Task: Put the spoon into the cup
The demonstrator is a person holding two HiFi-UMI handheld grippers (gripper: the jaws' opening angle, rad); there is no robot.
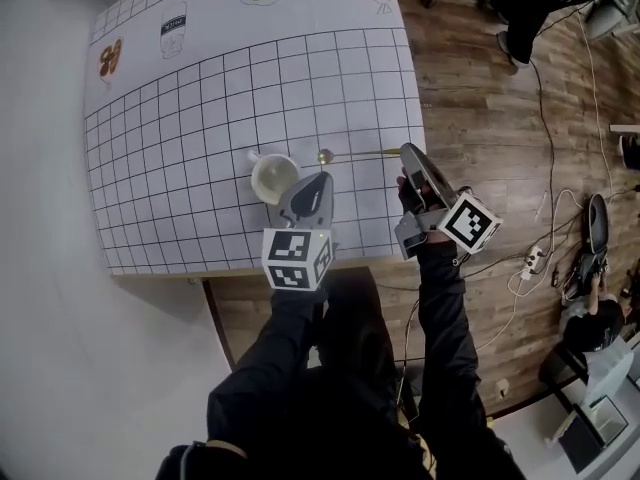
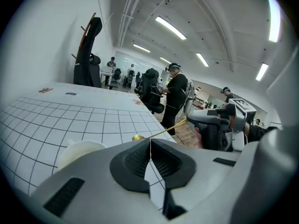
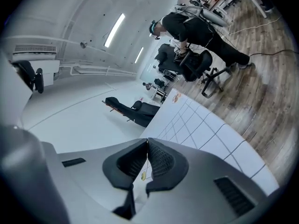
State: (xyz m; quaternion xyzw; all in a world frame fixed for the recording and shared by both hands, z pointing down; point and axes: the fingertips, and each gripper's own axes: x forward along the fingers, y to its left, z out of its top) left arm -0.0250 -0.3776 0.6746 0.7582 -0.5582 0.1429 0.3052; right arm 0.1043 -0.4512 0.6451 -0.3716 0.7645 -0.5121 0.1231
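Jaws of the right tool (image 1: 406, 154) are pressed together on the far end of the spoon (image 1: 355, 154), a thin golden one. The tool is all but fully closed, with only the slim handle between its pads, and the right gripper view shows the pads meeting with a glint of gold in the gap below them. Holding it by the very end looks deliberate: the handle runs out roughly level from the tool and the bowl leads, pointing at the cup (image 1: 275, 177), which leaves the whole length free to go in bowl first. The spoon seems to hang a little above the worktop (image 1: 180, 138) rather than lie on it. Its bowl is just beside the cup's rim but not over it, so by my reading it has not yet gone in. The left tool (image 1: 320, 180) is closed too, pads touching with nothing in them; it hangs at the near side of the cup, close to the rim, likely ready to steady the cup if nudged. The cup stands upright toward the near edge of the worktop, somewhat nearer the right edge than the left, and the spoon is between it and the right edge. Count: two tools, one spoon, one cup, and four printed pictures (image 1: 172, 28) along the far edge.
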